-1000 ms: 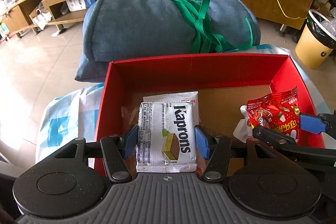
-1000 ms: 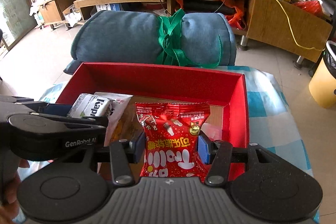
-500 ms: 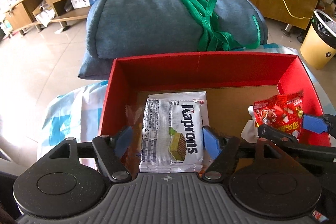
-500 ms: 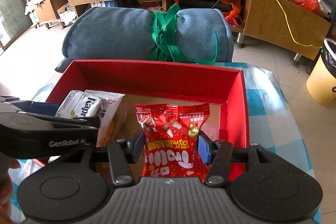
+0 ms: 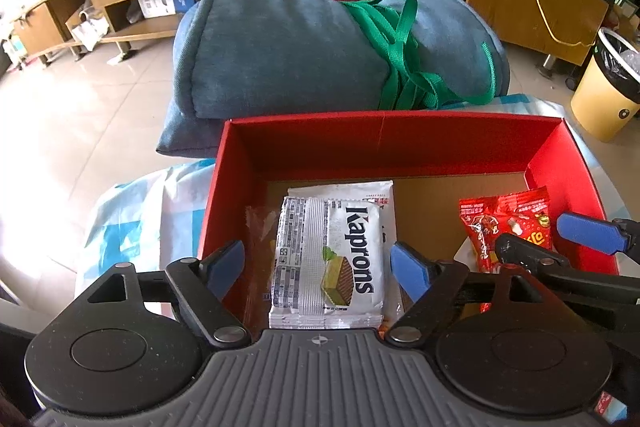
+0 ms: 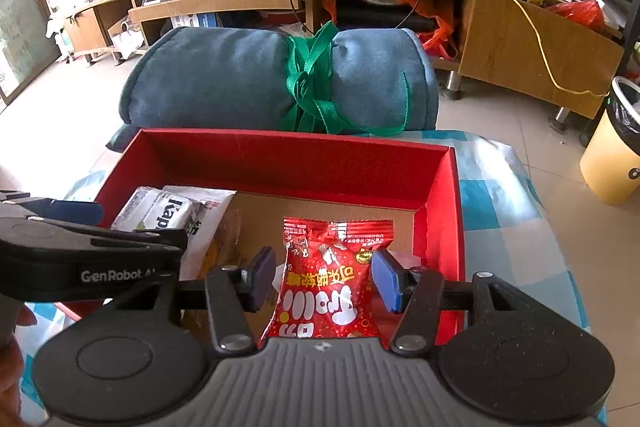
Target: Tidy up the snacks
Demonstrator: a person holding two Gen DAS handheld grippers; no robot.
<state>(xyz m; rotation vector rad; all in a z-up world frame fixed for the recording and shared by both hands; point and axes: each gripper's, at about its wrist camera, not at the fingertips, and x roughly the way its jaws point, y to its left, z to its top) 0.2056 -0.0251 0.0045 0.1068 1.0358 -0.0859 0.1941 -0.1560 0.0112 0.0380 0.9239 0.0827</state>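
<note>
Currently both grippers hang over the red box (image 5: 384, 143), which sits on a blue-and-white checked cloth (image 6: 492, 203). Left gripper (image 5: 320, 263) has just been opening: its blue pads stand clear on either side of the white Kaprons wafer pack (image 5: 332, 259), not touching it. The wafer pack lies flat in the box's left part on top of another white packet (image 5: 376, 191). Right gripper (image 6: 326, 281) is nearly closed, pads pinching the red candy bag (image 6: 332, 283) from both sides, over the right part of the box. A rolled blue cushion (image 6: 240, 83) tied with a green strap (image 6: 310, 83) lies just behind the box. A yellow bin (image 6: 612, 163) stands on the floor to the right.
</note>
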